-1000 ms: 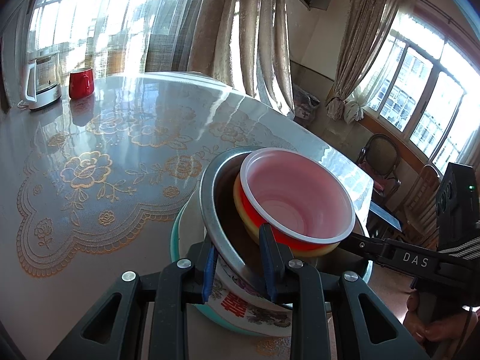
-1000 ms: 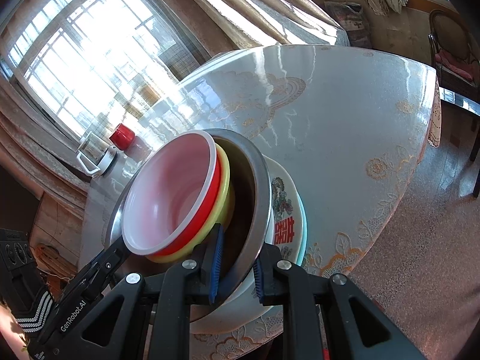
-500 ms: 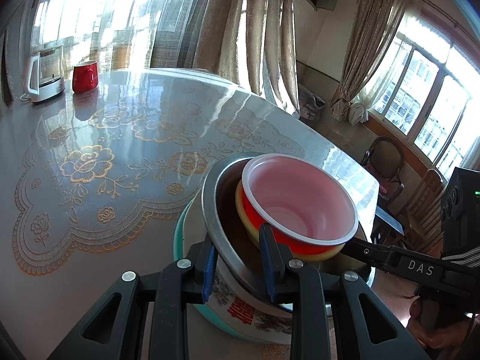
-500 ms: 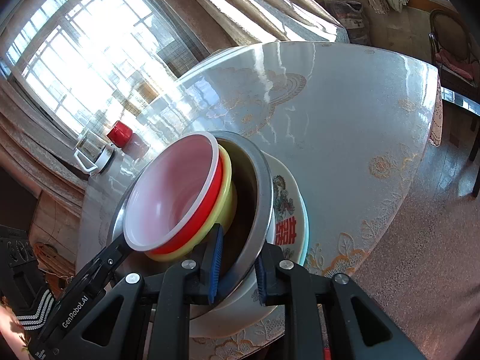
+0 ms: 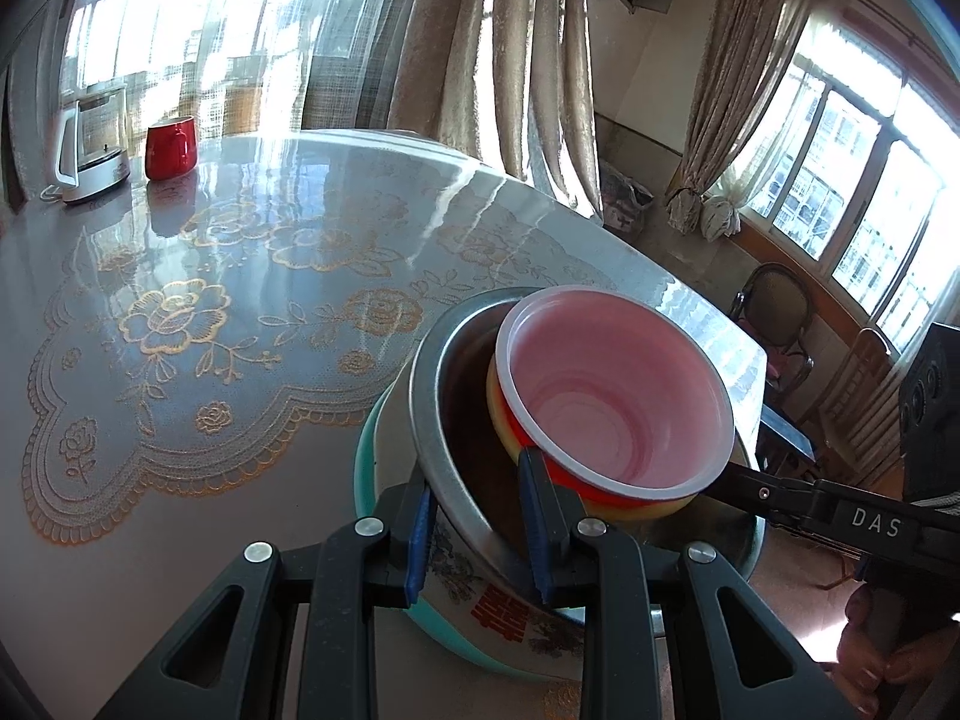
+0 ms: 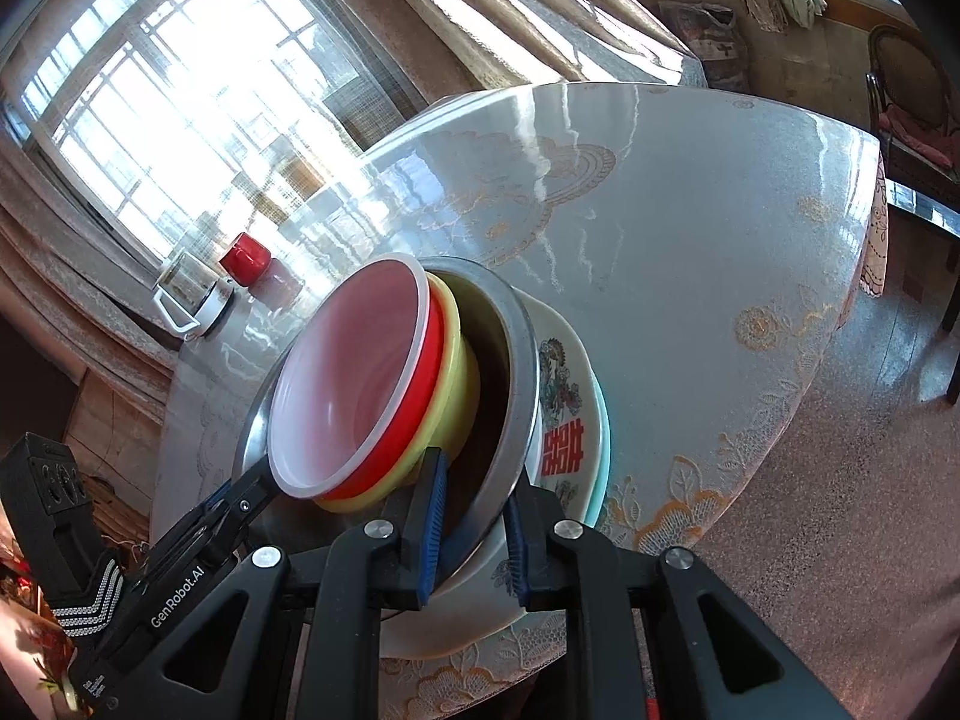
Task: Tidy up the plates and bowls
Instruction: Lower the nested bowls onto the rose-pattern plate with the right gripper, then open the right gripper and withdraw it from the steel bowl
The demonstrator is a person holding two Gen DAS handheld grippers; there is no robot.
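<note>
Stack handling is the step in hand: a nested set of dishes is gripped from two sides at the near edge of the desk point(image 5: 180, 420). The stack comprises a teal-rimmed enamel plate point(image 5: 498, 606) with a red character at the bottom, a steel bowl point(image 5: 456, 420) on it, a yellow bowl point(image 6: 456, 384) inside that, and a red bowl with white interior point(image 5: 618, 390) on top.

The left gripper point(image 5: 480, 522) has its fingers narrow and clamped on the steel bowl's rim, one finger outside, one inside. The right gripper point(image 6: 474, 522) grips the opposite side of the same rim; its jaws have just been closing, with the steel rim between them. In the right wrist view the stack appears tilted, but whether the plate is clear of the desk cannot be told.

A red mug point(image 5: 171, 147) and a glass kettle point(image 5: 90, 144) stand well apart at the far side of the desk.

Judgement: the next move calls for carrying or setting down the stack with both hands moving together and level. Uneven motion may let the inner bowls slide, or the plate, which neither gripper visibly holds, drop away.
</note>
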